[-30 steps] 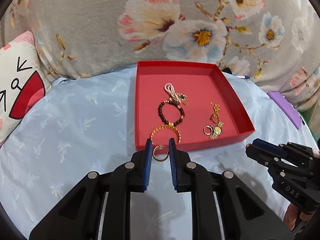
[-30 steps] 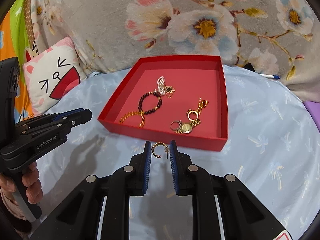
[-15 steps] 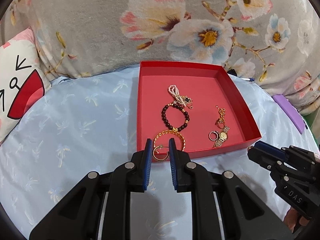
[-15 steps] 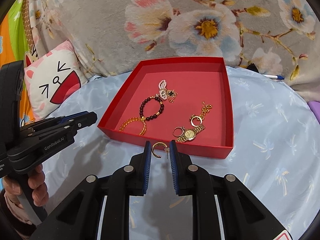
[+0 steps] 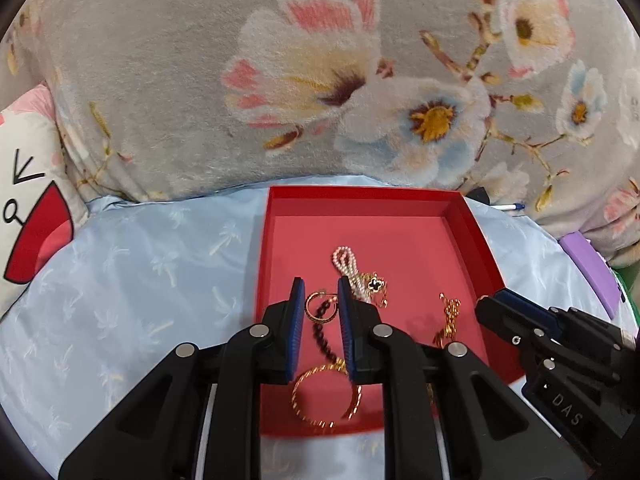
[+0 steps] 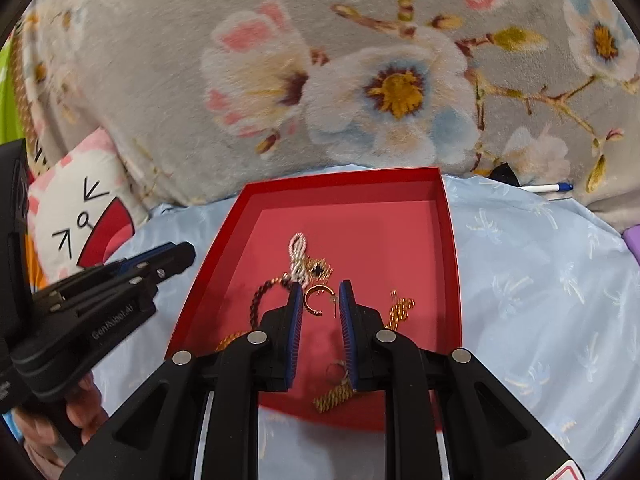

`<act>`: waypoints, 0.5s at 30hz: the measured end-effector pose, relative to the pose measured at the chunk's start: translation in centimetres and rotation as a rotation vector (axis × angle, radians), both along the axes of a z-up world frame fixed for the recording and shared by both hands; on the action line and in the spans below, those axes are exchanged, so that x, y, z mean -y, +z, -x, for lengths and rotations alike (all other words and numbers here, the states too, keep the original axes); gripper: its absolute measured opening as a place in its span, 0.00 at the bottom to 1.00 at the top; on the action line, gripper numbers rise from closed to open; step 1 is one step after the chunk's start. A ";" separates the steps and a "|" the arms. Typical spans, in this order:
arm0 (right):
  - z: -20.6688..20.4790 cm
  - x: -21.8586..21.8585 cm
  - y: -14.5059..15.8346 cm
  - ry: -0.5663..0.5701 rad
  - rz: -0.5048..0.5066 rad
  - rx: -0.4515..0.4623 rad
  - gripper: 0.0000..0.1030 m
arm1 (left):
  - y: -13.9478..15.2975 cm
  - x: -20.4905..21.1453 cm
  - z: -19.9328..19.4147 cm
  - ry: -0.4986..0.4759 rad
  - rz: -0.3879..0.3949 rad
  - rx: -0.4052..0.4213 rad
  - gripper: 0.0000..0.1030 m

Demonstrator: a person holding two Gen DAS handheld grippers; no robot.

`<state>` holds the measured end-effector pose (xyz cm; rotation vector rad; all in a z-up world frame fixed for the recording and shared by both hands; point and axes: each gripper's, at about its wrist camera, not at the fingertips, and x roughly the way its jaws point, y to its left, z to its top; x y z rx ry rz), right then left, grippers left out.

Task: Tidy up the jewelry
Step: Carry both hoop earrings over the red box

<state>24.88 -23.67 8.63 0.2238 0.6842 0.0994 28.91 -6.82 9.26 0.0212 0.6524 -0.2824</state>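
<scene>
Left gripper [image 5: 319,306] clamps a gold hoop earring [image 5: 317,307]; right gripper [image 6: 319,300] pinches its open-hoop mate [image 6: 316,299]; both hang above the red tray [image 5: 478,236], already holding a gold bangle [image 5: 325,396], beaded bracelet [image 6: 262,300] and pearl strand [image 5: 347,261]; only these earrings apparently remain.
</scene>
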 end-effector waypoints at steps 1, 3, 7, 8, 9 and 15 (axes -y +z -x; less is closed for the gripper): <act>-0.6 0.2 -0.2 -0.009 -0.004 -0.007 0.17 | -0.3 0.3 -0.8 0.010 -0.004 -0.010 0.16; -1.5 0.5 -0.7 -0.027 -0.002 -0.019 0.17 | -1.1 0.7 -2.1 0.025 -0.015 -0.027 0.16; -2.9 0.7 -1.6 -0.041 0.013 -0.040 0.17 | -2.7 1.5 -3.9 0.037 -0.047 -0.055 0.16; -3.2 0.7 -1.8 -0.043 0.021 -0.044 0.17 | -2.9 1.4 -4.0 0.036 -0.052 -0.057 0.16; -3.4 0.6 -2.0 -0.044 0.025 -0.048 0.17 | -3.3 1.5 -4.2 0.039 -0.063 -0.062 0.16; -4.4 -0.1 -2.3 -0.034 0.045 -0.058 0.17 | -4.1 1.5 -4.7 0.048 -0.077 -0.080 0.16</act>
